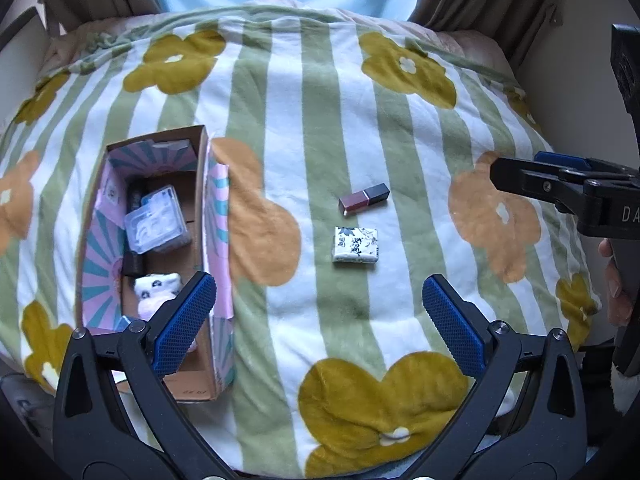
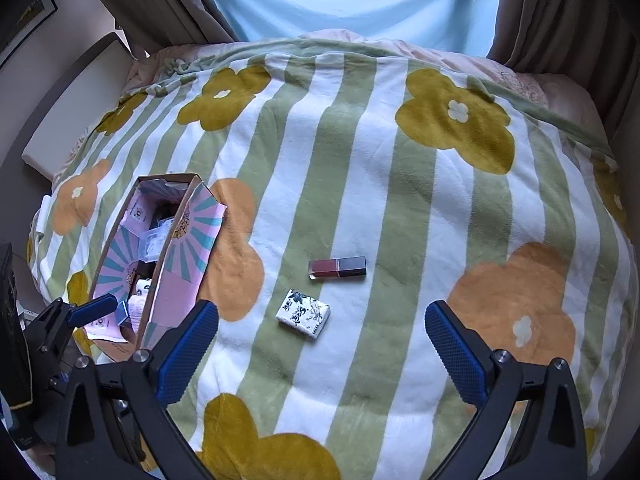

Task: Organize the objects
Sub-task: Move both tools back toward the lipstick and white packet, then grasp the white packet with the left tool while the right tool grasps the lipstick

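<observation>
A dark red lip gloss tube lies on the flowered blanket, with a small white packet printed in black just nearer to me. To the left stands an open cardboard box holding a clear plastic case, dark tubes and a white plush item. My left gripper is open above the blanket, its left finger over the box's near end. My right gripper is open and empty just short of the packet. In the left wrist view, the right gripper's jaws show side-on at the right edge.
The green-striped blanket with yellow and orange flowers covers a soft, rounded bed. Curtains hang behind it, a white board leans at the far left, and a person's fingers hold the right tool.
</observation>
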The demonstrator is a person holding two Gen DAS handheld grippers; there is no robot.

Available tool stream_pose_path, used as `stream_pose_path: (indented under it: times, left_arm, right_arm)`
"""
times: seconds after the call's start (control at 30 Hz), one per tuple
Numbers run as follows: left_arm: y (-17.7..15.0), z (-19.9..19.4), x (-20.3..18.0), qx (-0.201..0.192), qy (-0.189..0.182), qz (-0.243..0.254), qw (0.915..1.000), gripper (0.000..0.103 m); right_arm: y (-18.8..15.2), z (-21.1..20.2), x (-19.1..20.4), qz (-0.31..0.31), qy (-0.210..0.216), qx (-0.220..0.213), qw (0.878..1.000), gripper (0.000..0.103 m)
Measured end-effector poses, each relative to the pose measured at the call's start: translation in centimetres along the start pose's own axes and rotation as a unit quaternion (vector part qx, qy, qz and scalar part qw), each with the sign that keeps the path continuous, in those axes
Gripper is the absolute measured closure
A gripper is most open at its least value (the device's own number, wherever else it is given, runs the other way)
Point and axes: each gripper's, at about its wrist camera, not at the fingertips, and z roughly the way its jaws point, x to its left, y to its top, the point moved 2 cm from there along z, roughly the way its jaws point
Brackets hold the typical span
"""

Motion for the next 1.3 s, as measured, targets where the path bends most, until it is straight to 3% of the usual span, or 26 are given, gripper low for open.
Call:
stream_pose_path:
  times: [0.4, 0.6, 0.8, 1.07, 1.3]
  left_arm:
    - [-1.4, 13.7, -3.2, 0.007, -0.011, 0.006, 0.9999, 0.0]
    - [-1.7, 19.6, -4.4, 0.013, -0.005, 0.018, 0.9997, 0.0]
    - [-1.3, 23.1, -4.9, 0.021, -0.003, 0.022, 0.9995, 0.004]
    - [-1.0, 25.1, -4.7, 0.028, -0.006, 0.006, 0.9996, 0.014]
    - [-0.7, 25.5, -4.8, 0.016, -0.009, 0.004, 0.9998, 0.041]
  right_arm:
    - [-0.1, 14.5, -2.4, -0.025, 0.024, 0.05, 0.998, 0.001]
    - [0.2, 19.5, -2.9, -0.017, 0.035, 0.091, 0.995, 0.001]
    - [0.6, 22.3, -3.2, -0.01, 0.033, 0.122, 0.992, 0.001]
    - [0.3, 23.2, -3.6, -0.019, 0.021, 0.136, 0.99, 0.013]
    - [-0.5, 22.4, -4.1, -0.019, 0.019, 0.128, 0.991, 0.021]
